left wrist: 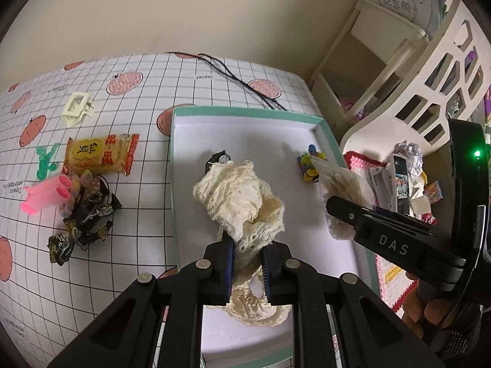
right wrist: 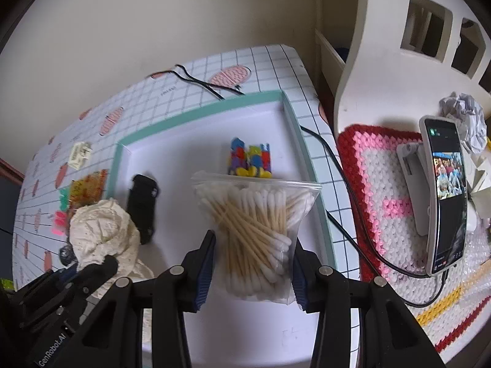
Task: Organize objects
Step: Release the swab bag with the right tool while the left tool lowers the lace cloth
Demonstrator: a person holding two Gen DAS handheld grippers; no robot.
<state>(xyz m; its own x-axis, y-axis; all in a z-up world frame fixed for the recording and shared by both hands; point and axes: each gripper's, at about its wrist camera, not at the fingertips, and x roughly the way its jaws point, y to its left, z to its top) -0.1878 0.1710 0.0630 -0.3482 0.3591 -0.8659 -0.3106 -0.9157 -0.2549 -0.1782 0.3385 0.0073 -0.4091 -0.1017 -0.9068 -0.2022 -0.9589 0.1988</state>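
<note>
Tray (left wrist: pixel 245 111), teal-rimmed, on gridded table (left wrist: pixel 153 98): collecting point. Left gripper (left wrist: pixel 247 271): jaws nearly shut, pinching cream lace cloth (left wrist: pixel 242 202), which hangs bunched over tray floor, probably for setting down inside. Right gripper (right wrist: pixel 252 271): jaws part-open, clamped on the sides of a clear swab bag (right wrist: pixel 257 230), held over tray's right half. Already in tray: black toy car (right wrist: pixel 142 207), colourful packet (right wrist: pixel 250 161). Unsorted on table, left of tray: snack pack (left wrist: pixel 99 155), white clip (left wrist: pixel 75 109), dark wrappers (left wrist: pixel 86 224), pink toy (left wrist: pixel 46 194).
</note>
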